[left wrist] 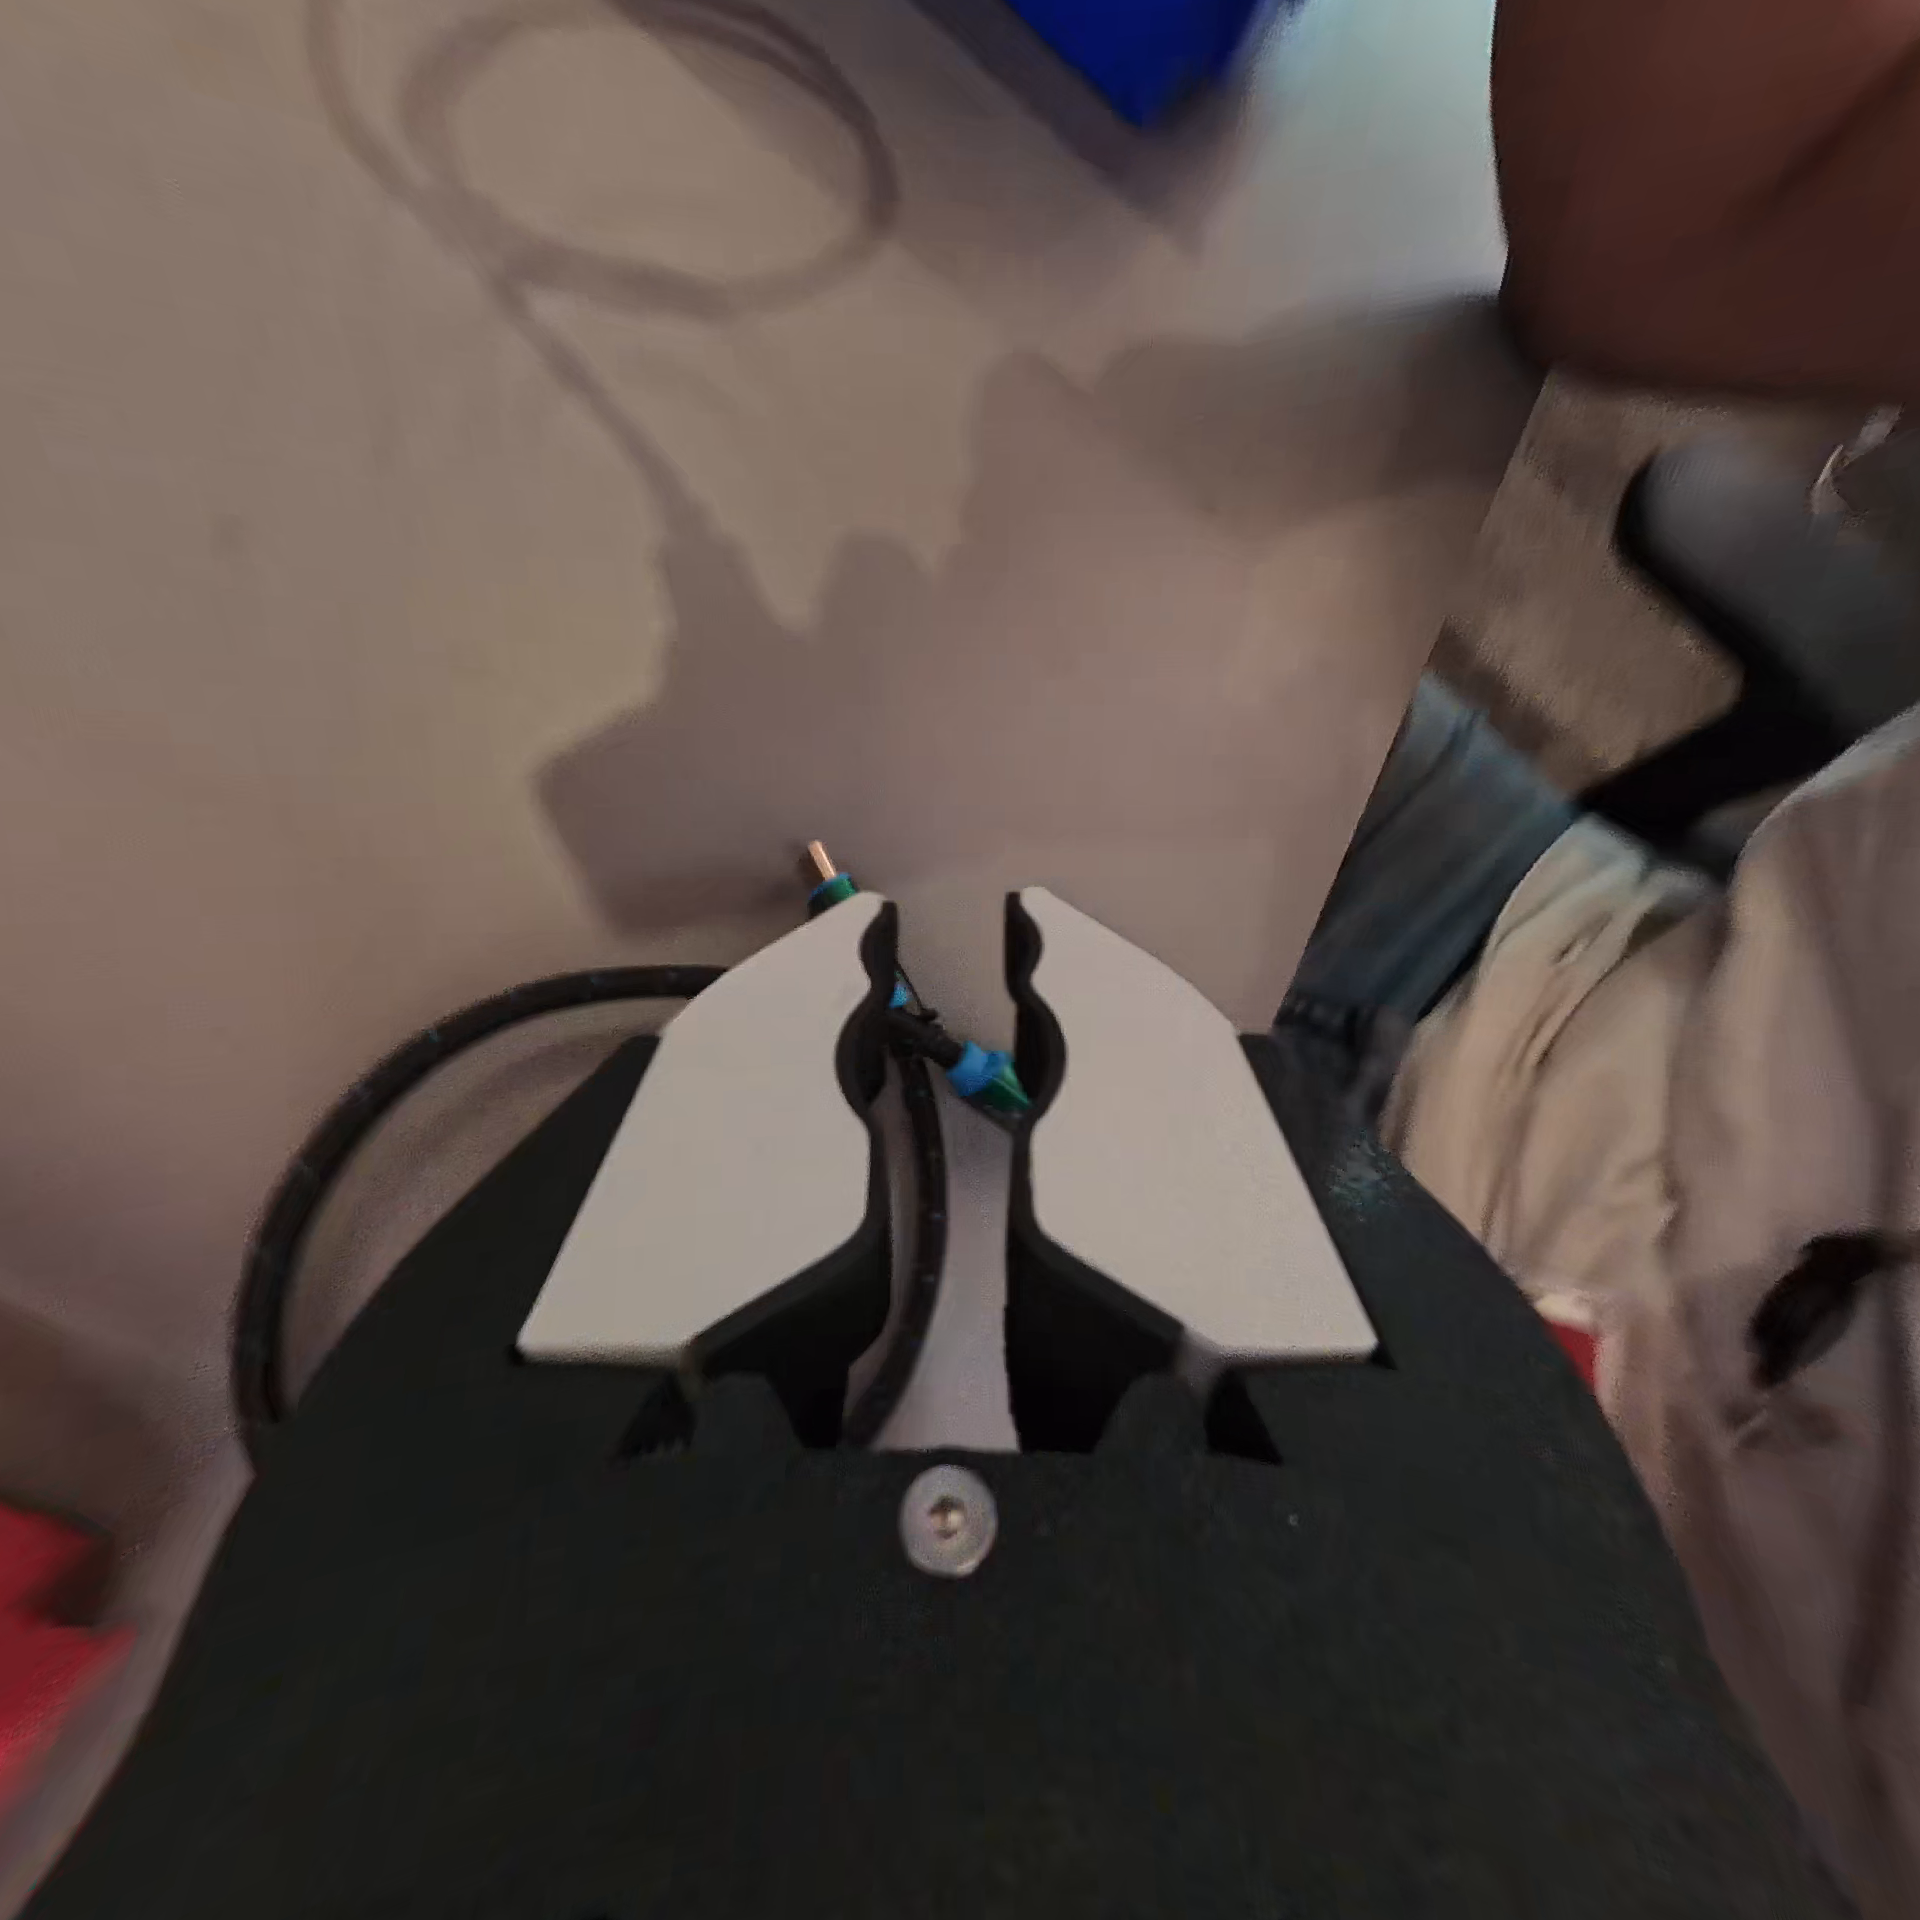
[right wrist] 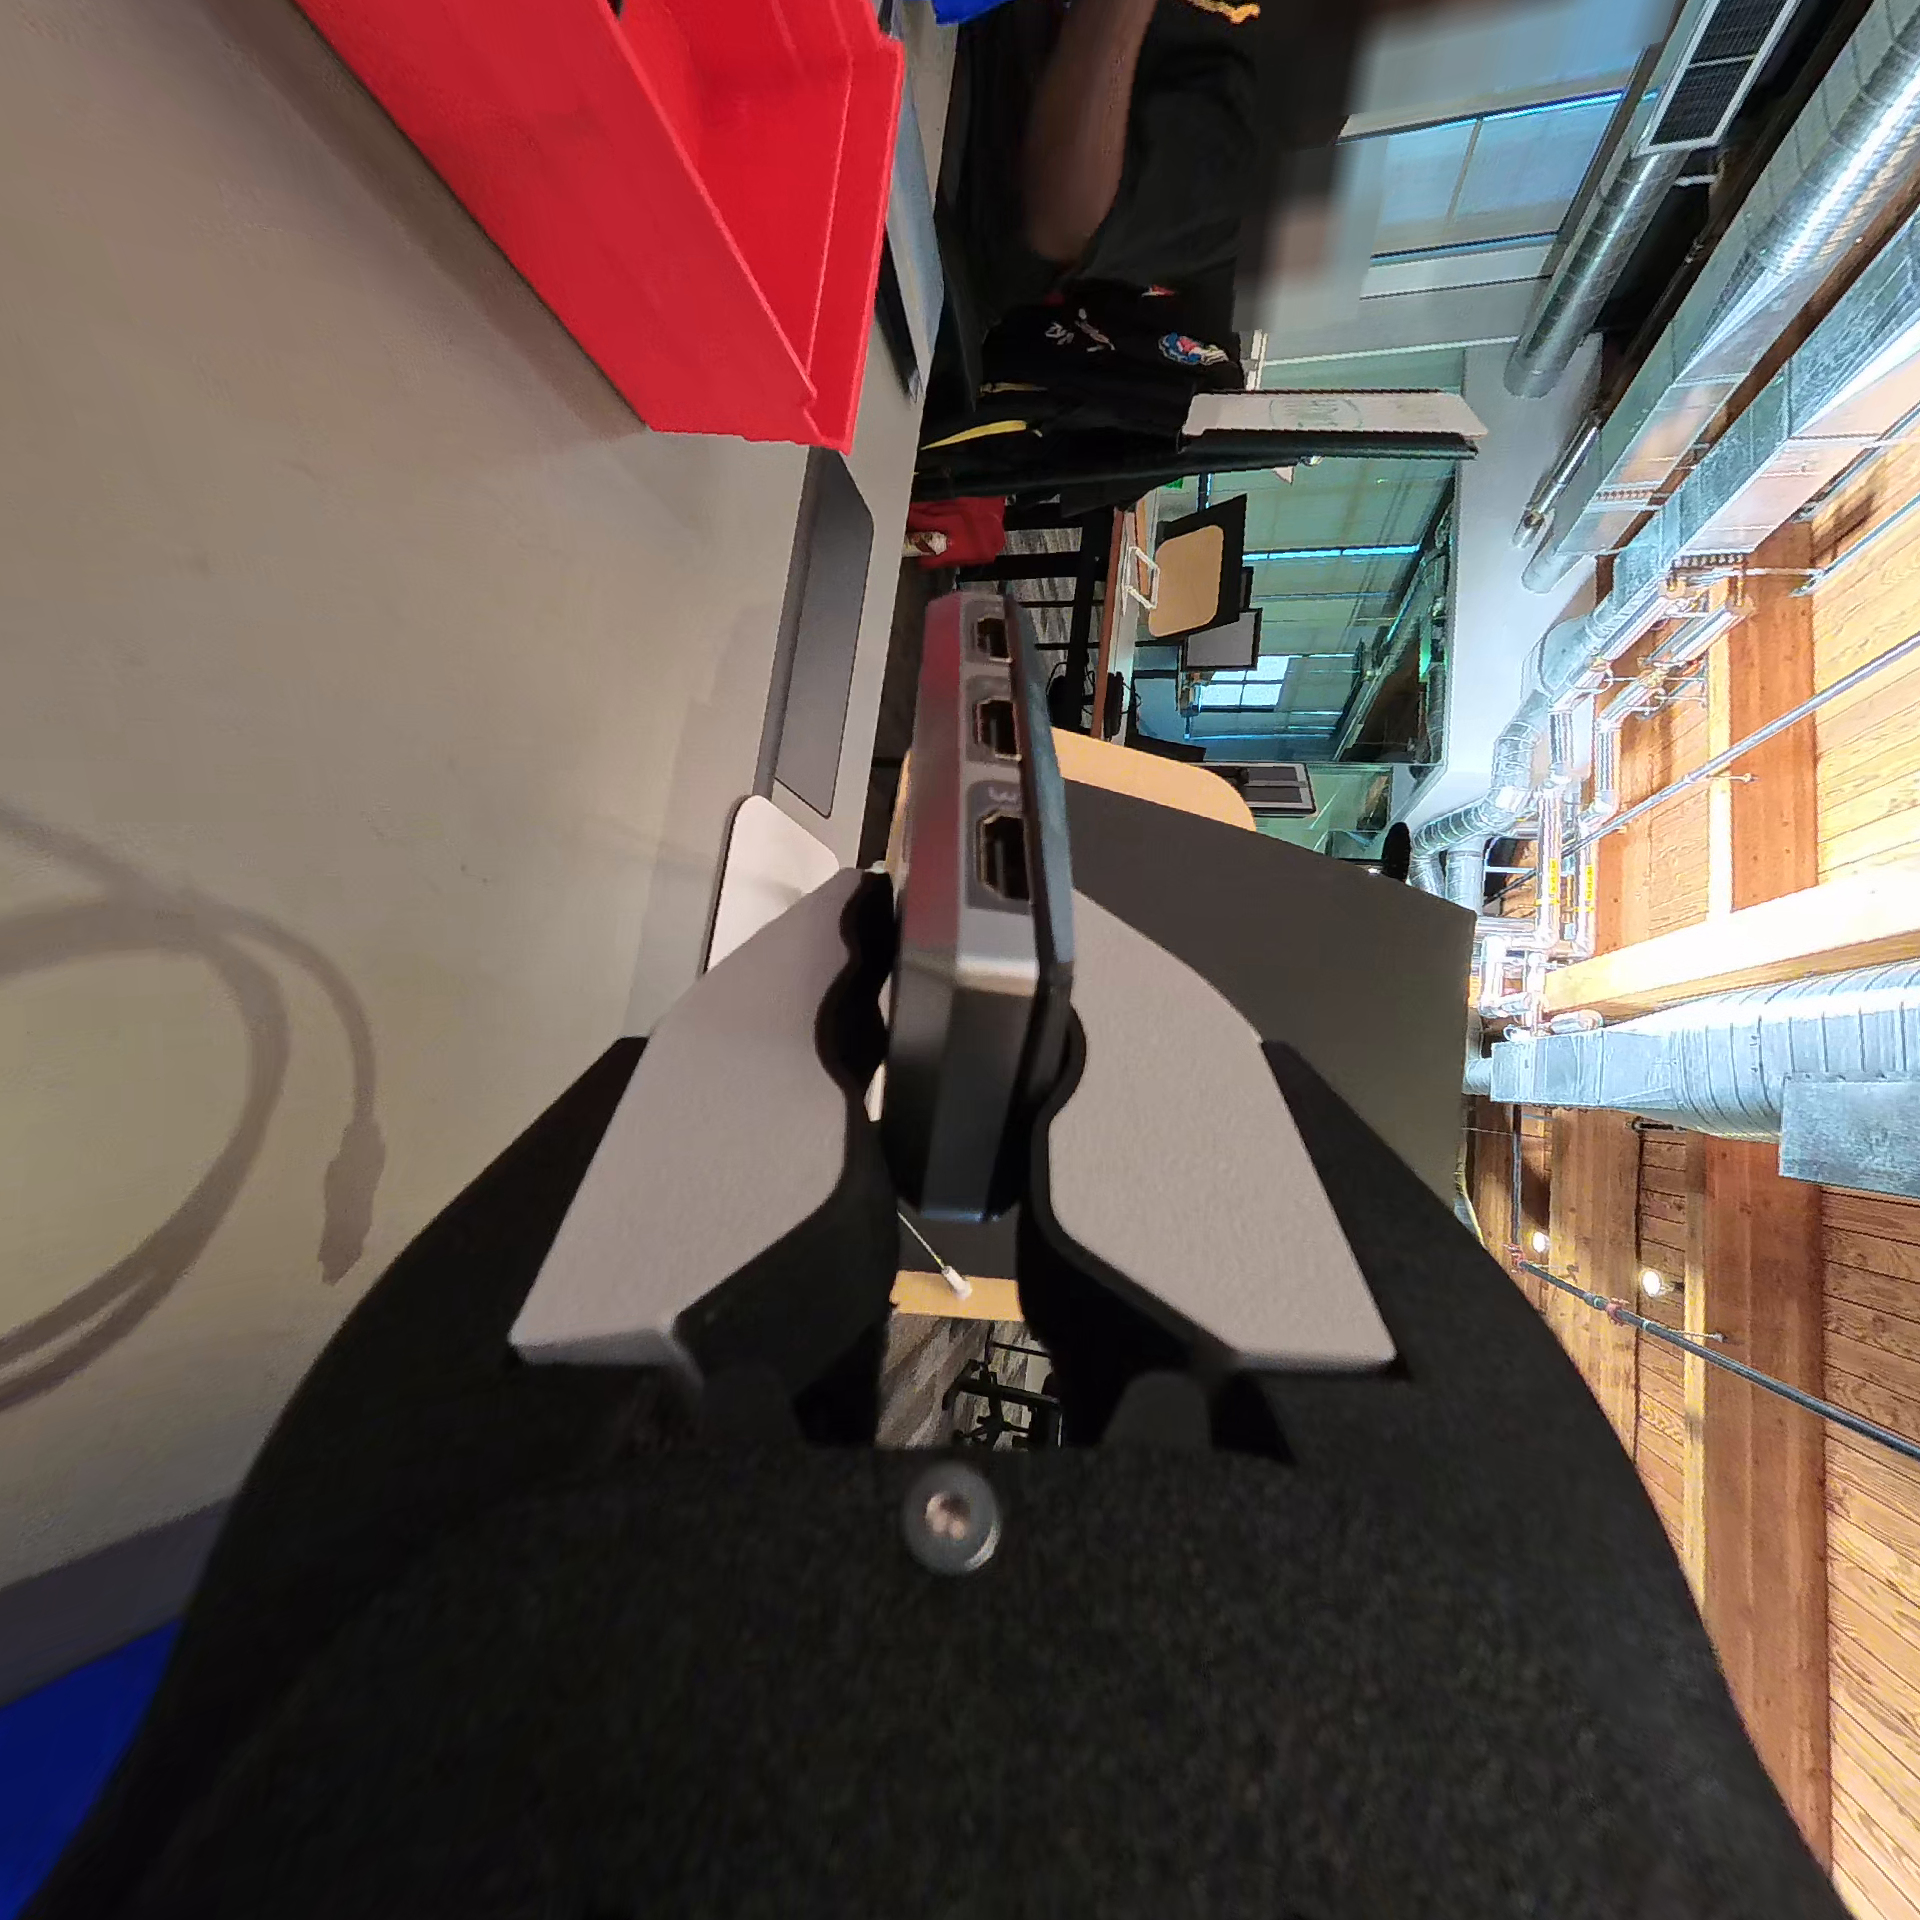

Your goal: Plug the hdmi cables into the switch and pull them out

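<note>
In the left wrist view my left gripper (left wrist: 951, 904) hovers above the beige table (left wrist: 312, 623), jaws narrowly apart. A black HDMI cable (left wrist: 914, 1195) runs between them. A blue-and-green plug end (left wrist: 982, 1075) is wedged across the round notch, and a second plug's metal tip (left wrist: 821, 864) pokes out past the left finger. The cable stays sharp while the table blurs. In the right wrist view my right gripper (right wrist: 971, 904) is shut on the grey switch (right wrist: 966, 997), held off the table edge-on. Three empty ports (right wrist: 1003, 857) face the camera.
A red bin (right wrist: 644, 208) stands on the table (right wrist: 312, 675) with a grey flat device (right wrist: 831, 623) beyond it. A blue object (left wrist: 1122, 52) lies at the far edge. A person in light trousers (left wrist: 1610, 1039) sits at the right. A cable's shadow (right wrist: 260, 1039) falls on the table.
</note>
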A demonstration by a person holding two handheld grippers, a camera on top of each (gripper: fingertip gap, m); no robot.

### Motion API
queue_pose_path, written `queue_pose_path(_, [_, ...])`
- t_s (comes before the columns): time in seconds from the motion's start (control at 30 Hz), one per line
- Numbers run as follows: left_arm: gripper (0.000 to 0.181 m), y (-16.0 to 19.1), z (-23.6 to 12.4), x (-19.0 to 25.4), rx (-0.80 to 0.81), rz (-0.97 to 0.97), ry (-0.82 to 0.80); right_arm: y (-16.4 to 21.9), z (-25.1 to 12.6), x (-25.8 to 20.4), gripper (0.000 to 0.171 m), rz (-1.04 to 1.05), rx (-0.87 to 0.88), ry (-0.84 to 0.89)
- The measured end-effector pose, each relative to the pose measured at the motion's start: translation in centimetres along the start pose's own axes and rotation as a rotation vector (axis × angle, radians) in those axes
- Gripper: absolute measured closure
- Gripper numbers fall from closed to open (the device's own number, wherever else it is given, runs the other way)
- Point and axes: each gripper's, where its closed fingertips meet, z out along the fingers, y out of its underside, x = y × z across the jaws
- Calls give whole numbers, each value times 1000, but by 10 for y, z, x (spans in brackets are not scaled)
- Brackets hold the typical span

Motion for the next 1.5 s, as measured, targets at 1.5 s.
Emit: queue_pose_path(1.5, [171, -158, -79, -28, 21, 508, -704, -17, 23, -21, 146, -68, -103, -42])
